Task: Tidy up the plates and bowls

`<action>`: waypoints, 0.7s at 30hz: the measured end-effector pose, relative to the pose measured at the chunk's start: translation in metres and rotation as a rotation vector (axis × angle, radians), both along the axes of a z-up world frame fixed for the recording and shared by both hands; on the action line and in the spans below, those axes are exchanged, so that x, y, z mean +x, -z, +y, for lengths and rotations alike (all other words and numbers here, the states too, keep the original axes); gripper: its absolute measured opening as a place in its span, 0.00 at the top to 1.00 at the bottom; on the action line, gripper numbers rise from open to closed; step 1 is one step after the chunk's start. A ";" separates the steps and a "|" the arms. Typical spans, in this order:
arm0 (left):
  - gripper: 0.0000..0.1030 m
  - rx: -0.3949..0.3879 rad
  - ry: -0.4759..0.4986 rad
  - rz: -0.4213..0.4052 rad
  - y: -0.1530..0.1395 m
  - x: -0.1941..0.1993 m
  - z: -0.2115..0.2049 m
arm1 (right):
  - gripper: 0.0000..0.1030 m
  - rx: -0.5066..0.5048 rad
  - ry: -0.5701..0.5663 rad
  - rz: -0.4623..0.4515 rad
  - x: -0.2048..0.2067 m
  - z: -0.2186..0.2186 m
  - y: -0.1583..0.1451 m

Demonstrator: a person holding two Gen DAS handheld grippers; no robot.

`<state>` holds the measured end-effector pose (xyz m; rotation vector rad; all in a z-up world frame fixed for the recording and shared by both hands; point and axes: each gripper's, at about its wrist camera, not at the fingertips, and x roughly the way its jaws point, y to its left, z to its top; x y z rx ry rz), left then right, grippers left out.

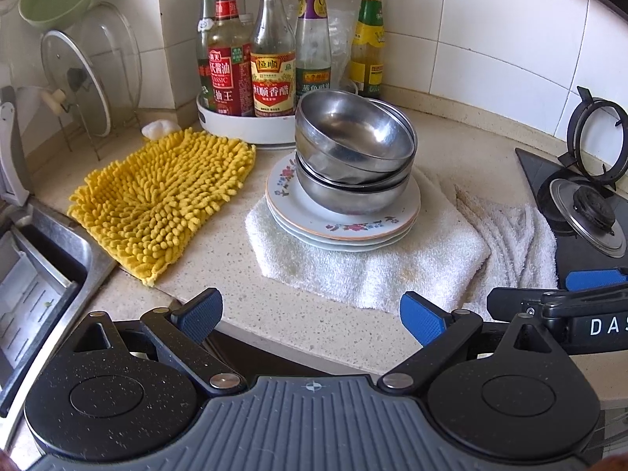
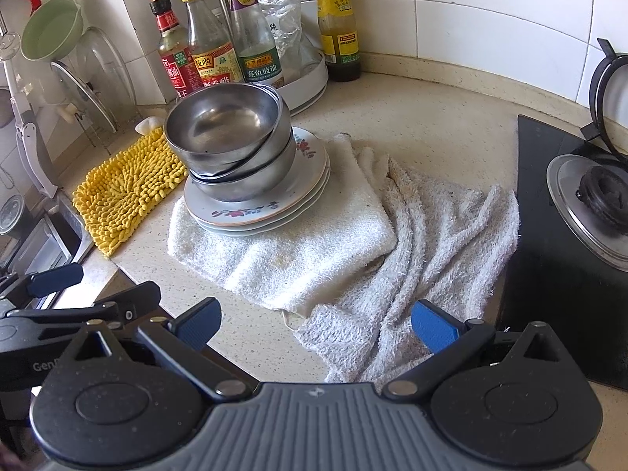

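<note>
left claw (image 1: 310, 316) gaped empty; right claw (image 2: 316, 324) likewise | steel bowls (image 1: 353, 149) sat nested on plates (image 1: 341, 221), ahead of both | towel (image 1: 365, 267) beneath

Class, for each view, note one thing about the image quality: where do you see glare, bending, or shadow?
Left wrist view: the tile lines bow from fisheye distortion, and daylight glints inside the top steel bowl. Right wrist view: the same curving toward the edges, dark vignetted corners, and the white towel is brightly lit.
</note>
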<state>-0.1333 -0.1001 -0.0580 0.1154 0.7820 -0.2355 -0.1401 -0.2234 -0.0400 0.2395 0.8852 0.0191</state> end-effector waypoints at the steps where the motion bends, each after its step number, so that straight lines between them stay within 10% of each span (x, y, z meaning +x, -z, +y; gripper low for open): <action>1: 0.04 0.003 -0.001 -0.003 0.000 0.000 0.000 | 0.00 -0.001 0.000 0.000 0.000 0.000 0.000; 21: 0.02 0.001 -0.012 -0.018 0.001 0.000 0.000 | 0.00 -0.001 -0.007 0.001 0.003 0.000 0.000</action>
